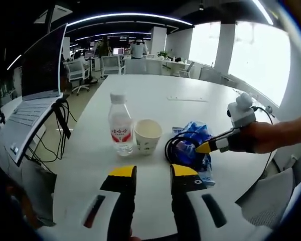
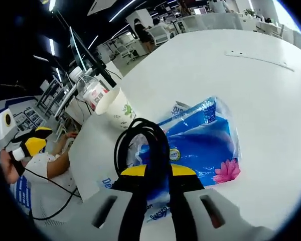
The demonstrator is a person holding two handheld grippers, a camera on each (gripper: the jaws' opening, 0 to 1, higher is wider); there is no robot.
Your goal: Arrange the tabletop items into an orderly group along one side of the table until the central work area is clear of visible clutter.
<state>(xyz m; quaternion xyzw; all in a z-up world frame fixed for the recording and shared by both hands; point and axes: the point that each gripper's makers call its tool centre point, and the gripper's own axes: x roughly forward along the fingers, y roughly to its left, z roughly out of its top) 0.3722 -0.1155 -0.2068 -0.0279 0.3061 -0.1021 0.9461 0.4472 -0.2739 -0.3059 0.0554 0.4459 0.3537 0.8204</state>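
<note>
On the round white table [image 1: 155,90] stand a clear water bottle [image 1: 120,125] with a red label and a paper cup [image 1: 147,135], side by side. Right of them lies a blue tissue pack [image 1: 196,150] with a coiled black cable [image 1: 176,145] on it. My right gripper [image 1: 206,147], held by a hand, comes in from the right onto the coil. In the right gripper view, my right gripper [image 2: 158,170] is shut on the black cable [image 2: 143,135] above the tissue pack [image 2: 200,145]; the cup [image 2: 118,108] and bottle [image 2: 90,89] stand beyond. My left gripper [image 1: 153,173] is open with nothing in it, short of the cup.
An open laptop [image 1: 35,95] sits on a stand off the table's left edge, with cables [image 1: 62,120] hanging down. A flat white strip [image 1: 188,99] lies farther back on the table. Office chairs [image 1: 110,64] and desks stand behind. My left gripper [image 2: 32,141] shows at the left.
</note>
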